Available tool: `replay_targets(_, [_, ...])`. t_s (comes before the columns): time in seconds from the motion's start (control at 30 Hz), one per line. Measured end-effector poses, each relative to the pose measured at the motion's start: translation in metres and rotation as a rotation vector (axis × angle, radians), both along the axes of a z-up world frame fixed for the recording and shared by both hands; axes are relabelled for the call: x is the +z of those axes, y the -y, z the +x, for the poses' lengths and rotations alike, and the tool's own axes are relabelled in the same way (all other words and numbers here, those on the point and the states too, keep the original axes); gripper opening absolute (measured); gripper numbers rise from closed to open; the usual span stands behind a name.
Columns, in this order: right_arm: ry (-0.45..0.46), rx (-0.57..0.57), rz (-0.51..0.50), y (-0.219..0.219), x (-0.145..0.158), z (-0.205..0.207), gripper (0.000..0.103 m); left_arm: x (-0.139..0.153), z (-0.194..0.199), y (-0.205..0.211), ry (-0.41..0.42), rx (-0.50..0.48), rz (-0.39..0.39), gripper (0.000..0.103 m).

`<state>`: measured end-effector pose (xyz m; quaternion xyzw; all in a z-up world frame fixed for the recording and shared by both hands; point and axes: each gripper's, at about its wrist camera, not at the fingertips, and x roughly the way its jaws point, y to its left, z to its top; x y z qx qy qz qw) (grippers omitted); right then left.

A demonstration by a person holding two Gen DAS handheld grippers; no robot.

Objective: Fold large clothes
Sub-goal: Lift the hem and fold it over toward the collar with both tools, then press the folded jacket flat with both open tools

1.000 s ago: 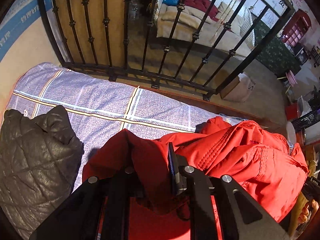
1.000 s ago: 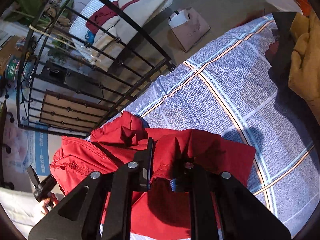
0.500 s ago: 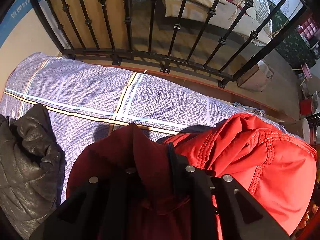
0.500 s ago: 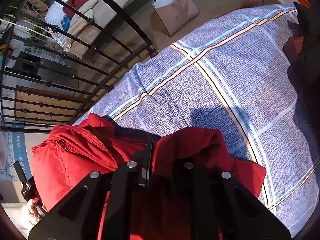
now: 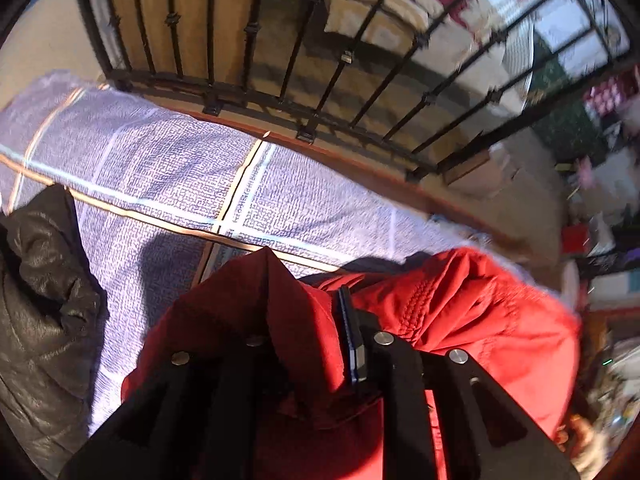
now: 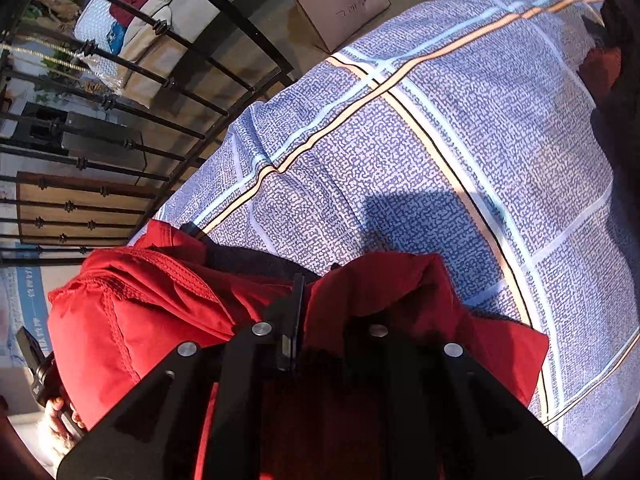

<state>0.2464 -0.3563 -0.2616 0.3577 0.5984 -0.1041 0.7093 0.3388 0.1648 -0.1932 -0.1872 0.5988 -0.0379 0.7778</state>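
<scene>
A large red jacket (image 5: 472, 320) hangs bunched between my two grippers above a bed with a blue-and-white checked sheet (image 5: 168, 168). My left gripper (image 5: 308, 320) is shut on a dark red fold of the jacket, which drapes over and hides the left finger. In the right wrist view my right gripper (image 6: 336, 304) is shut on another edge of the red jacket (image 6: 152, 320), held over the sheet (image 6: 460, 152). The fabric covers its right finger.
A black quilted jacket (image 5: 36, 320) lies on the bed at the left. A black metal bed rail (image 5: 304, 80) runs along the far edge. A cardboard box (image 6: 340, 0) stands on the floor beyond. A dark and red garment (image 6: 600, 72) lies at the sheet's right edge.
Both grippers have lifted and carried the red jacket forward over the sheet. More of the jacket now covers the fingers, and the left view is blurred by motion.
</scene>
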Motion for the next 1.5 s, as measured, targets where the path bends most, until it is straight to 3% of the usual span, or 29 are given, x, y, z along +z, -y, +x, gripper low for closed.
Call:
replay_targets(0.17, [0.022, -0.058, 0.09, 0.013, -0.002, -0.007, 0.017, 0.034, -0.015, -0.039, 0.07, 0.077, -0.228, 0.036])
replay_targets(0.27, [0.033, -0.097, 0.134, 0.017, -0.001, -0.011, 0.019, 0.055, -0.023, -0.057, 0.111, 0.1, -0.302, 0.046])
replay_targets(0.33, [0.033, -0.128, 0.169, 0.022, -0.002, -0.014, 0.02, 0.078, -0.032, -0.074, 0.187, 0.157, -0.247, 0.075])
replay_targets(0.43, [0.053, -0.162, 0.229, 0.028, -0.001, -0.018, 0.026, 0.111, -0.047, -0.096, 0.288, 0.212, -0.187, 0.082])
replay_targets(0.5, [0.064, -0.187, 0.273, 0.035, 0.001, -0.022, 0.031, 0.123, -0.053, -0.091, 0.29, 0.158, -0.124, 0.082])
replay_targets(0.57, [0.104, -0.239, 0.346, 0.045, 0.006, -0.028, 0.047, 0.13, -0.061, -0.068, 0.302, 0.05, -0.015, 0.083])
replay_targets(0.63, [0.171, -0.306, 0.423, 0.056, 0.015, -0.036, 0.082, 0.128, -0.078, -0.039, 0.314, -0.071, 0.074, 0.085])
replay_targets(0.67, [0.199, -0.343, 0.43, 0.063, 0.022, -0.041, 0.086, 0.122, -0.087, -0.026, 0.313, -0.112, 0.095, 0.086])
replay_targets(0.77, [0.196, -0.368, 0.363, 0.077, 0.045, -0.05, 0.087, 0.099, -0.111, 0.012, 0.288, -0.195, 0.12, 0.086])
replay_targets(0.83, [0.226, -0.297, 0.264, 0.073, 0.072, -0.054, 0.087, 0.084, -0.125, 0.044, 0.281, -0.247, 0.178, 0.086])
replay_targets(1.0, [0.248, 0.168, -0.085, -0.023, 0.128, -0.059, 0.087, 0.056, -0.143, 0.119, 0.28, -0.386, 0.281, 0.089])
replay_targets(1.17, [0.251, 0.477, -0.324, -0.128, 0.124, -0.083, 0.092, 0.037, -0.13, 0.161, 0.234, -0.437, 0.3, 0.095])
replay_targets(1.23, [0.213, 0.53, -0.363, -0.15, 0.11, -0.079, 0.092, 0.031, -0.118, 0.169, 0.217, -0.429, 0.322, 0.097])
replay_targets(1.3, [0.173, 0.51, -0.372, -0.152, 0.095, -0.074, 0.093, 0.023, -0.106, 0.172, 0.174, -0.425, 0.313, 0.098])
replay_targets(1.5, [0.122, 0.432, -0.235, -0.13, 0.068, -0.048, 0.097, 0.002, -0.078, 0.175, 0.063, -0.433, 0.285, 0.098])
